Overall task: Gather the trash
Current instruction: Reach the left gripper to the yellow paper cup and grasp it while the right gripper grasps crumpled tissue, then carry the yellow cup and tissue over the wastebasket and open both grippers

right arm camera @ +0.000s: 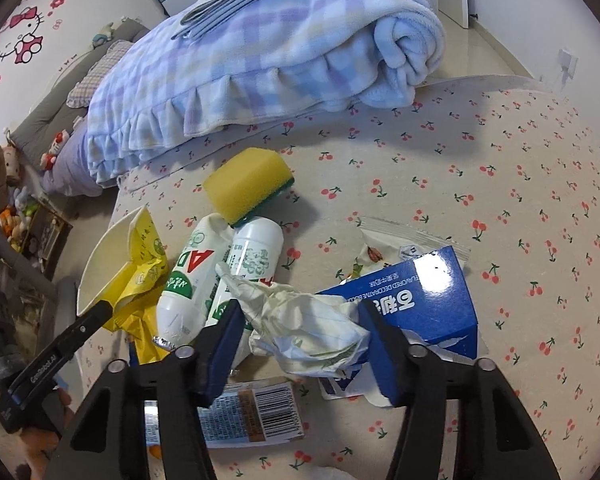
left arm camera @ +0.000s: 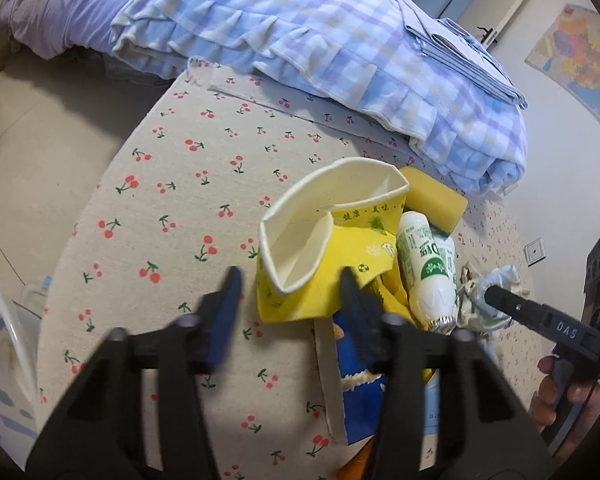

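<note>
The trash lies in a heap on the bed's cherry-print sheet (right arm camera: pixel 480 168), in front of a folded plaid blanket (right arm camera: pixel 260 60); the left tongs (left arm camera: pixel 290 284) are spread wide and hold nothing, their right finger (left arm camera: pixel 354 292) overlapping the crushed yellow paper cup (left arm camera: pixel 324 240) and their left finger over bare sheet, so the cup sits partly inside the gap, toward its right side; the cup's flattened white mouth faces up and left in the left wrist view, its long axis slanting from lower left to upper right.

The right tongs (right arm camera: pixel 300 320) are open around the crumpled white paper wad (right arm camera: pixel 308 332), which lies between the two fingers; whether the pads touch it I cannot tell; the wad stretches crosswise across the gap, one twisted end reaching up and left.

Left of the wad lie two white bottles (right arm camera: pixel 204 280) side by side, necks toward the camera and bases toward the yellow sponge (right arm camera: pixel 248 184), which rests against their far ends; a torn blue carton (right arm camera: pixel 412 300) lies just right of the wad, behind the right finger; a barcoded wrapper (right arm camera: pixel 256 412) lies flat beneath the tongs.
</note>
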The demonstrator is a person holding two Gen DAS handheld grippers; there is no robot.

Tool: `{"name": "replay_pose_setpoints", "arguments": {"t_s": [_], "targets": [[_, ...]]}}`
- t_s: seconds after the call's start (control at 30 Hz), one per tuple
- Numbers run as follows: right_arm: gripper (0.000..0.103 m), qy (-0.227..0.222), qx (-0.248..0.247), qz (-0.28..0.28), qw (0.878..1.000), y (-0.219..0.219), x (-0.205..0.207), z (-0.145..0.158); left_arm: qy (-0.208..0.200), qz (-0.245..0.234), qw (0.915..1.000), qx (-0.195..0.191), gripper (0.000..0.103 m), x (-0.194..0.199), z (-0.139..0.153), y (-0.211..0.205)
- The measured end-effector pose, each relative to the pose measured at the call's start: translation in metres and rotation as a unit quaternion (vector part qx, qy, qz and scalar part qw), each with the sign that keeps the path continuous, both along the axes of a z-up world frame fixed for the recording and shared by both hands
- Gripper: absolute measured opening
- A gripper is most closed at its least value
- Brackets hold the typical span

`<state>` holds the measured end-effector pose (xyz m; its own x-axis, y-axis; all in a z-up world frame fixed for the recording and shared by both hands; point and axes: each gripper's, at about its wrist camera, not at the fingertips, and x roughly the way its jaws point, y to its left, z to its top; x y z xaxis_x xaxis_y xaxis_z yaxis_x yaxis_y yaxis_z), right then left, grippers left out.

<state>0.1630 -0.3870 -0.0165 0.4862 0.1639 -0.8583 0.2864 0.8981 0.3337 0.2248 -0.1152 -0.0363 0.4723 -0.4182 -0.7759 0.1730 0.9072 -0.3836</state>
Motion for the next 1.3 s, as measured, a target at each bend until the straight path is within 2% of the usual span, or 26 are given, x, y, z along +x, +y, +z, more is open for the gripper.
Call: {"name": "replay_pose_setpoints", "arguments": {"t_s": [0.07,0.2,0.37,0.77,1.0,1.3], "targets": [[0.045,-0.002,-0.001,-0.001,1.000,-0.001,-0.002,0.002,0.007,0.007,0.9999,0.001,0.024,0.001,-0.002,0.002],[0.039,-0.013,-0.004,-0.001,1.000,-0.002,-0.008,0.011,0.008,0.023,0.9997,0.002,0.019,-0.003,0.000,0.008],[0.038,-0.031,-0.022,0.000,0.999,-0.001,-0.018,0.028,-0.005,0.034,0.9994,-0.002,0.018,-0.012,0.012,0.019],[0.037,-0.077,-0.027,-0.007,0.997,0.008,-0.046,0.072,-0.026,0.054,0.9982,-0.008,0.018,-0.046,0.042,0.062],[0.037,-0.095,-0.032,0.018,0.995,0.039,-0.063,0.088,-0.035,0.075,0.9965,0.006,0.018,-0.070,0.049,0.103],[0.037,-0.099,-0.026,0.057,0.993,0.089,-0.076,0.090,-0.026,0.123,0.9917,0.028,0.018,-0.103,0.041,0.167]]}}
